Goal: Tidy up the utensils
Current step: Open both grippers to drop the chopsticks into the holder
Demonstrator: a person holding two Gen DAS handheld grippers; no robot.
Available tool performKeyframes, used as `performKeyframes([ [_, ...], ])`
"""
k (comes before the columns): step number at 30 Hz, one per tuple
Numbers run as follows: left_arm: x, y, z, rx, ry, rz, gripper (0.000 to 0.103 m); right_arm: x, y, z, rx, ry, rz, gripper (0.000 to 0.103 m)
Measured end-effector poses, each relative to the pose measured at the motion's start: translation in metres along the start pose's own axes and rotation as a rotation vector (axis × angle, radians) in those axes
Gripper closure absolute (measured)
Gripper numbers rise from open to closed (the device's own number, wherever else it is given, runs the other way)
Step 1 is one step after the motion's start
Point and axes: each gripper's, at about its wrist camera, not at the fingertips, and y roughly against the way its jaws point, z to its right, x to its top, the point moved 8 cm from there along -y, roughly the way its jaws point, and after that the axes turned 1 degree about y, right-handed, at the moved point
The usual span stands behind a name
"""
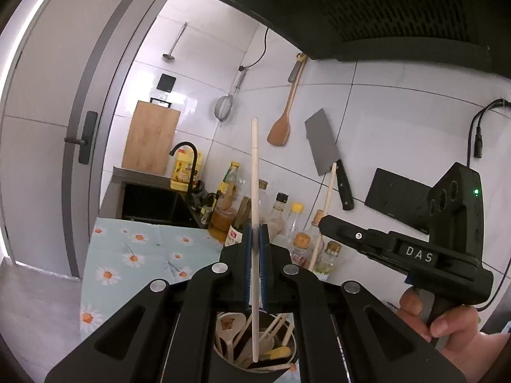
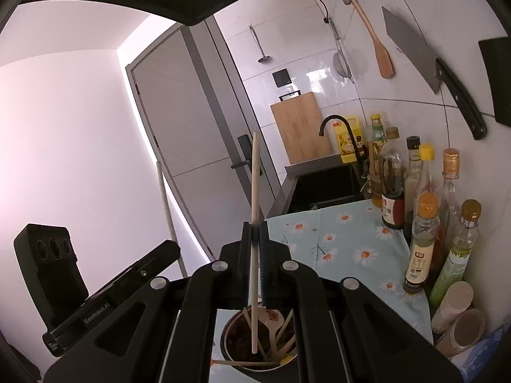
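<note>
Holding one chopstick upright in each hand, above the utensil cup.

My left fingers (image 1: 255, 233) are pinching shut on a pale chopstick (image 1: 255, 172), its lower end hanging over the dark utensil cup (image 1: 223, 356) crowded with spoons and sticks. My right fingers (image 2: 255, 233) are clamping a second chopstick (image 2: 254, 175) the same way above that cup (image 2: 228, 354). The cup is sitting on the daisy-print surface (image 2: 348, 249), with bottles (image 2: 421, 249) lining the tiled wall.

Two pale chopsticks (image 1: 254, 191) (image 2: 254, 198) stand upright — over a utensil-filled holder (image 2: 255, 341).
</note>
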Motion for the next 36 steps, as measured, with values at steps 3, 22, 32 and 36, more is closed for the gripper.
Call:
performKeyframes([
  [3,-0.003,-0.007,-0.002,0.004,-0.007,0.000,0.100,-0.002,-0.004,0.004,-0.005,-0.007,0.000,0.097],
  [22,-0.037,-0.028,-0.009,0.008,-0.024,-0.075,0.099,-0.027,-0.021,0.010,-0.020,-0.042,-0.021,0.097],
  [32,-0.045,-0.026,-0.019,0.035,0.013,-0.098,0.098,-0.035,-0.019,0.008,-0.052,-0.018,-0.025,0.090],
  [36,-0.046,-0.021,-0.018,0.037,0.010,-0.107,0.098,-0.033,-0.016,0.008,-0.057,-0.018,-0.018,0.087],
])
